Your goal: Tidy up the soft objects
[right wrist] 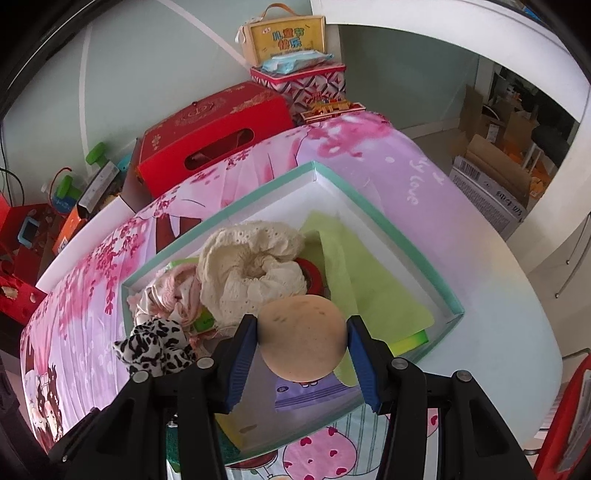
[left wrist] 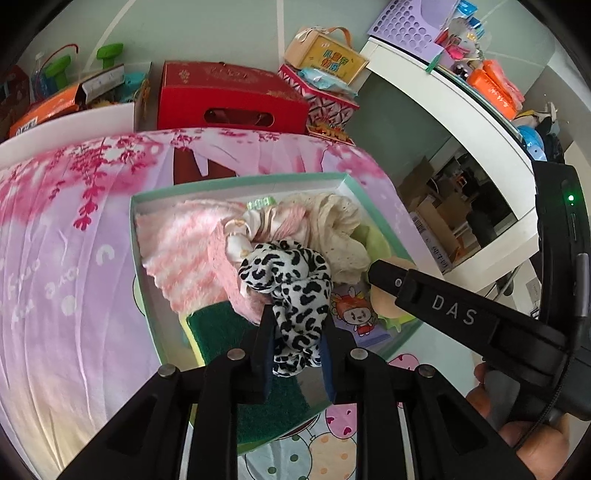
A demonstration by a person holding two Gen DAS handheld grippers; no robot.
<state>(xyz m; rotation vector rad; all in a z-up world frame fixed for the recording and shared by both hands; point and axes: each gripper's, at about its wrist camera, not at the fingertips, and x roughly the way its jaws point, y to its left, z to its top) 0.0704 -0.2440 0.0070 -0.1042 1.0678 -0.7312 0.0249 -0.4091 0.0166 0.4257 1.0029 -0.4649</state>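
both tongs over one shallow teal-rimmed box (right wrist: 388,225) on a table under a pink and lilac blossom-print cloth (left wrist: 66,236). left gripper (left wrist: 297,345) narrow, with a black-and-white leopard-print scrunchie (left wrist: 291,295) between its pads, upper loops draped over the heap in the box; cannot tell whether the pads still press it. right gripper (right wrist: 303,341) about half spread, closed on a round tan foam ball (right wrist: 303,336) at both sides, above the box's near end.

pale green wall behind, with white lines across it. white curved counter (left wrist: 454,107) to the right, bearing a lilac perforated basket (left wrist: 406,22) and orange packets. brown cardboard cartons on the floor under it. past the table's far edge: one red gift box (left wrist: 229,92) with an oval handle slot, one red-and-white patterned box (right wrist: 299,83), one yellow-fronted carry case (right wrist: 284,38) with a strap on top of that.

inside the box, counted: one leopard scrunchie, one cream eyelet scrunchie (right wrist: 251,273), one pale pink scrunchie (right wrist: 173,295), one pink-and-white fuzzy cloth (left wrist: 177,247), one lime green cloth (right wrist: 369,280), one green scouring pad with a yellow edge (left wrist: 218,332), one lilac cartoon packet (left wrist: 356,310). one ball, held over it. small red round thing beside the cream scrunchie, too hidden to name. part of a hand (left wrist: 532,439) at the lower right of the left view.
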